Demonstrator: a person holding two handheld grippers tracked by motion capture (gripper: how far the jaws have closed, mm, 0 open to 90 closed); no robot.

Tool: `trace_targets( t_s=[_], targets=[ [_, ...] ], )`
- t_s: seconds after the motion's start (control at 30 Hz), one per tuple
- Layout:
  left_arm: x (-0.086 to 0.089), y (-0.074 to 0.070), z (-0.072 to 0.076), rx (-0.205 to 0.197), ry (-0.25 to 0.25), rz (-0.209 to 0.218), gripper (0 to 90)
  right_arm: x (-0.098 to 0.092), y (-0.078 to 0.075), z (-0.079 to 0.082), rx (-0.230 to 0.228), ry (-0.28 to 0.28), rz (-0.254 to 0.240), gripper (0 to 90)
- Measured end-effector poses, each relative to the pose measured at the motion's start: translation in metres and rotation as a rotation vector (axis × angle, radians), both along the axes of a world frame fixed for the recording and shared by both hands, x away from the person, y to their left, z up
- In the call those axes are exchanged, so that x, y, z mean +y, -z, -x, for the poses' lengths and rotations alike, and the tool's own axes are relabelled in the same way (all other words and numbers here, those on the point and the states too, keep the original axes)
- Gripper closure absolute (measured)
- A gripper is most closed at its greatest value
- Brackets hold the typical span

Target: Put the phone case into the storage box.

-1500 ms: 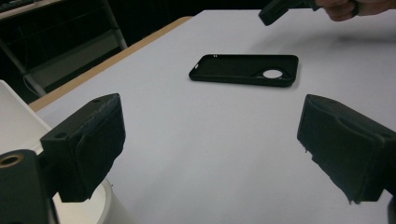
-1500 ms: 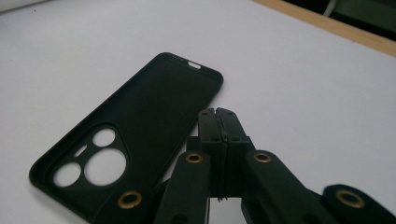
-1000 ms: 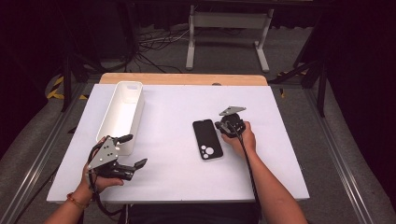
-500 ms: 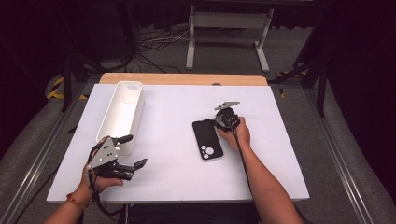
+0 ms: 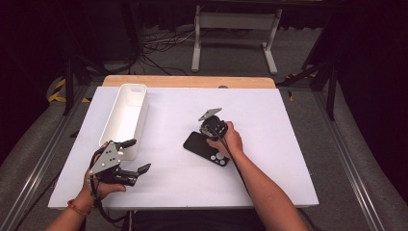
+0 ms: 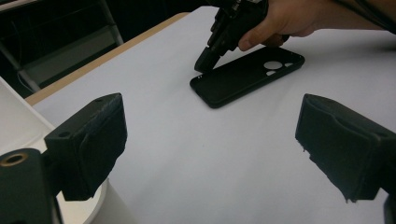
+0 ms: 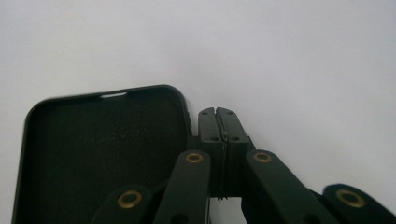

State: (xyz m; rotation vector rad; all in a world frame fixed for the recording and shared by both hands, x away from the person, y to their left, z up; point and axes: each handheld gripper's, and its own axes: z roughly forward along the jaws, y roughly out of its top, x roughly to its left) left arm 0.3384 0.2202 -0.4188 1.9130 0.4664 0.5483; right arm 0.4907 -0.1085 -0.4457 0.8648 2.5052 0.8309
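Phone case [image 5: 207, 148]: black, lying flat on the white table top with its hollow inside facing up; camera cut-outs at the end nearer the person; it sits slanted, a little right of the table's middle. In the right gripper view [image 7: 100, 149] the rounded top corner and a slot in the rim show, with faint raised lettering inside.

Right gripper [image 5: 208, 130]: held in the person's right hand [image 5: 227, 139], pointing down at the table; jaws pressed together with nothing between them. The closed tips stand against the outer side wall of the case near its far corner, seen in the right gripper view [image 7: 218, 122] and from the left gripper view [image 6: 205, 60]. Whether they press on the rim or only stand just beside it cannot be told.

Left gripper [image 5: 135, 156]: held in the person's left hand [image 5: 98, 185] near the front left of the table, well apart from the case; jaws spread wide, nothing between them. Its two black pads [image 6: 93, 140] frame bare table top.

Tray [image 5: 126, 118]: long, white, open-topped, lying lengthwise along the left side of the table, just beyond the left gripper.

Table [image 5: 288, 159]: white surface with a wooden strip along the far edge.

Cable [image 5: 235, 163]: black, trailing back from the right gripper along the forearm.
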Motion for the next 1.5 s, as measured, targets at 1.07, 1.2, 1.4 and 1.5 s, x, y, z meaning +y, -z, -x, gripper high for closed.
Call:
trace_targets(
  t_s=[1.07,1.2,1.4,1.5],
  targets=[
    [-0.001,0.002,0.000,0.022,-0.008,-0.005,9.7,0.025,0.004,0.102,0.024,-0.286,-0.018,89.9],
    [-0.004,0.002,0.000,0.022,-0.022,-0.010,10.8,0.016,0.005,0.114,0.022,-0.314,-0.028,88.3],
    [-0.008,0.001,0.002,0.017,-0.017,-0.011,11.5,0.002,0.006,0.123,0.038,-0.309,-0.054,87.8],
    [-0.009,0.001,0.001,0.023,-0.012,-0.015,11.4,-0.001,0.006,0.127,0.035,-0.312,-0.053,87.2]
  ],
)
